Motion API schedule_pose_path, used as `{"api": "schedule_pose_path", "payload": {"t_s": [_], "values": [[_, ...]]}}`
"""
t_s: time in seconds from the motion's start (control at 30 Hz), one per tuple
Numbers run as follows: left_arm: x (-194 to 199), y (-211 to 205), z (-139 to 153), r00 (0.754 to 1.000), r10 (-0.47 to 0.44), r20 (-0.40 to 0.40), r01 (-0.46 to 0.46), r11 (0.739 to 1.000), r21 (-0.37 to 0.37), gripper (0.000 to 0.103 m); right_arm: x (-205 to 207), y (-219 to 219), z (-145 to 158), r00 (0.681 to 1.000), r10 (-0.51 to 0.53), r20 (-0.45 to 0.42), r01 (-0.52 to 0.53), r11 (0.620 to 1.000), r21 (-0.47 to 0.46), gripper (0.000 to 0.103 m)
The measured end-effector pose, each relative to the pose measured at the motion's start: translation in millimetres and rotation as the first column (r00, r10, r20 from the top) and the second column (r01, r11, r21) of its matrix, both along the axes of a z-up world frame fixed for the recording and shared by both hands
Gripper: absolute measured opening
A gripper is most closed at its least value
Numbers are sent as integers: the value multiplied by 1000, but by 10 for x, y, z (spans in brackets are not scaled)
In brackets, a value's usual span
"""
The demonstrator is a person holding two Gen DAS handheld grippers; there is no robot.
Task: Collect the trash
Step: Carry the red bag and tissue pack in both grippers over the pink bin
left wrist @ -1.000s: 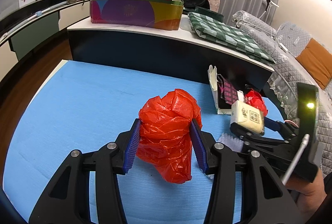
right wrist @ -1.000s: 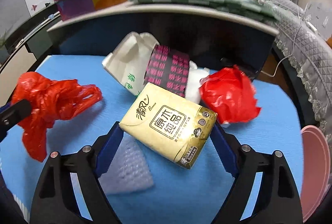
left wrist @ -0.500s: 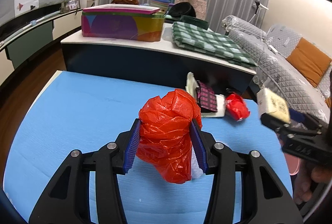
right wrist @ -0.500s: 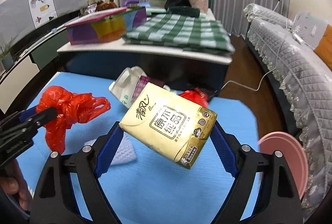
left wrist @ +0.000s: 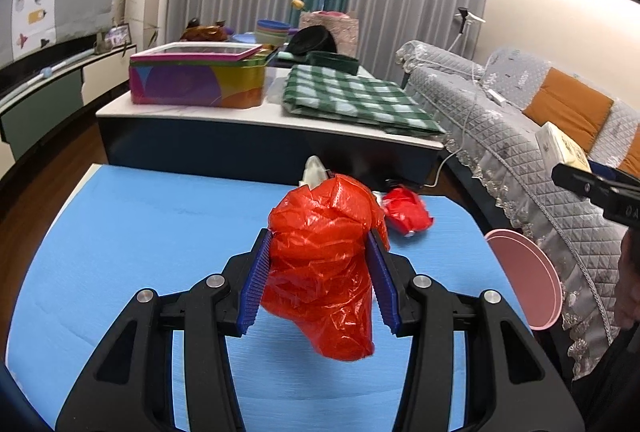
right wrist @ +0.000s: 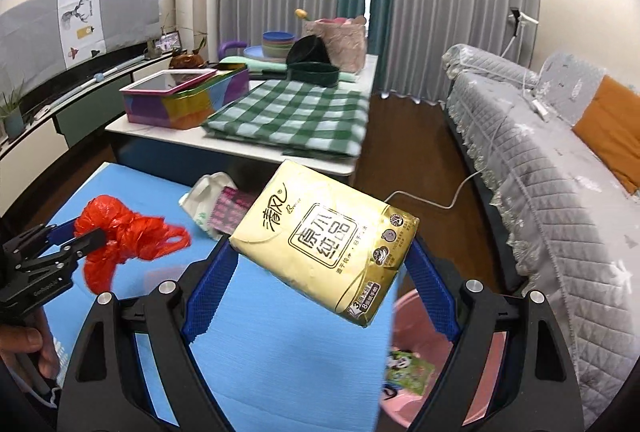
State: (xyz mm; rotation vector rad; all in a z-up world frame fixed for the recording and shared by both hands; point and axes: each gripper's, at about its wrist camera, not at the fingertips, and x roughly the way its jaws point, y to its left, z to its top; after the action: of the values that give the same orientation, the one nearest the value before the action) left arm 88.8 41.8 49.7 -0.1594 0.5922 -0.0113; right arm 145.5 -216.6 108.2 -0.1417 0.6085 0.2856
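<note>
- The left gripper (left wrist: 318,278) holds a crumpled orange-red plastic bag (left wrist: 324,272) between its two blue pads; the jaws stand about half closed and press on both sides of the bag, and its lower end hangs below them, above the blue table mat (left wrist: 140,232).
- Behind this bag, on the far edge of the mat, a white bag (right wrist: 204,197) lies with a dark pink-patterned packet (right wrist: 232,209) on it; in the left view they are almost hidden.
- Just to the right of them lies a small red wad (left wrist: 406,209), flat on the mat.
- The right gripper (right wrist: 320,268) grips a yellow tissue pack (right wrist: 326,240) with wide jaws; the pack sits tilted across the pads, in the air over the right edge of the mat.
- Below it, beside the table, stands a pink bin (right wrist: 404,388) with what seems a green wrapper (right wrist: 408,368) inside.
</note>
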Motion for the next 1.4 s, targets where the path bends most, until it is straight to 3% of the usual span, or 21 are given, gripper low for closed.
{"api": "schedule_pose_path", "payload": {"t_s": [0.33, 0.7, 1.0, 1.4], "values": [[-12, -278, 10, 998, -58, 18, 57, 998, 39, 40, 7, -433, -225, 998, -63, -21, 64, 995, 70, 83], [125, -474, 62, 998, -58, 27, 57, 997, 50, 36, 33, -890, -289, 992, -122, -23, 124, 986, 115, 83], [205, -688, 160, 994, -93, 53, 89, 994, 65, 36, 59, -1089, -294, 988, -156, -17, 157, 981, 115, 83], [346, -913, 139, 994, -106, 26, 105, 993, 50, 36, 97, -1318, -208, 980, -198, 22, 195, 976, 92, 83]]}}
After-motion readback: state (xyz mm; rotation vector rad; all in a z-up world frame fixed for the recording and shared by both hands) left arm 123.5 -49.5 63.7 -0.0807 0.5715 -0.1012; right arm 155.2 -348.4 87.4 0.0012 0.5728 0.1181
